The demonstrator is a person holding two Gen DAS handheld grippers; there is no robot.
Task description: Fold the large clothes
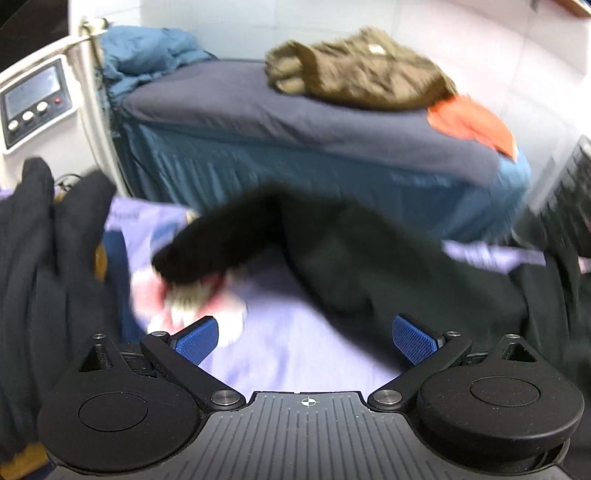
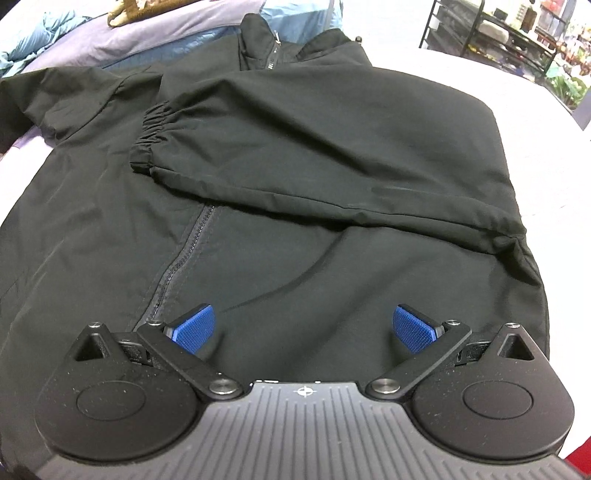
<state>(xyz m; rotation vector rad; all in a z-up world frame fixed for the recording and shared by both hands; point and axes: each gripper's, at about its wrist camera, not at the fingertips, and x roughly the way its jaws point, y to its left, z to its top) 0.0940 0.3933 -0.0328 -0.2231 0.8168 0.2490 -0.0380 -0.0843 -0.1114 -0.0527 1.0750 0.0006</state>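
Note:
A black zip jacket [image 2: 295, 229] lies front up on a pale surface [image 2: 546, 110] in the right wrist view. One sleeve [image 2: 314, 147] is folded across its chest, with the elastic cuff [image 2: 155, 129] at the left. My right gripper [image 2: 304, 326] hovers open just over the jacket's lower part, holding nothing. In the blurred left wrist view, a black sleeve [image 1: 295, 236] of the jacket stretches across a lilac sheet [image 1: 295, 347]. My left gripper [image 1: 304, 338] is open above the sheet, with nothing between its blue pads.
A bed with a dark blue cover [image 1: 295, 122] stands behind, bearing a brown jacket [image 1: 362, 74], an orange garment [image 1: 472, 122] and a blue quilt [image 1: 147, 55]. A white device with buttons [image 1: 33, 103] is at the left. A metal shelf rack [image 2: 498, 29] stands at the far right.

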